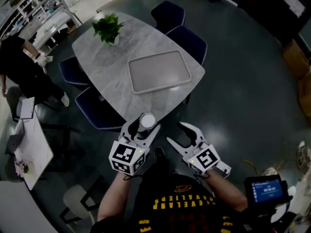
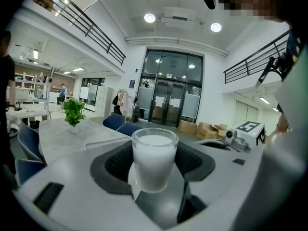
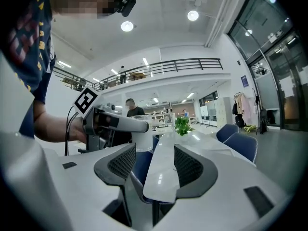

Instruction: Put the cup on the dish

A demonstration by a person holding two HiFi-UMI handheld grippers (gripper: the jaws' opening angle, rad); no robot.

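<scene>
A frosted white cup (image 1: 146,121) stands upright between the jaws of my left gripper (image 1: 141,130), which is shut on it just off the near end of the grey marble table (image 1: 107,62). In the left gripper view the cup (image 2: 154,157) fills the gap between the dark pads (image 2: 118,161). The dish is a flat grey rectangular tray (image 1: 158,71) lying on the table beyond the cup. My right gripper (image 1: 174,131) hangs open and holds nothing to the right of the cup, off the table edge. The right gripper view shows its jaws (image 3: 154,167) wide apart and the left gripper (image 3: 120,121) beside it.
A potted green plant (image 1: 108,28) stands at the table's far end. Dark blue chairs (image 1: 189,40) ring the table, one (image 1: 97,111) close to my left gripper. A person in black (image 1: 19,62) stands at the left by a small white table (image 1: 29,149).
</scene>
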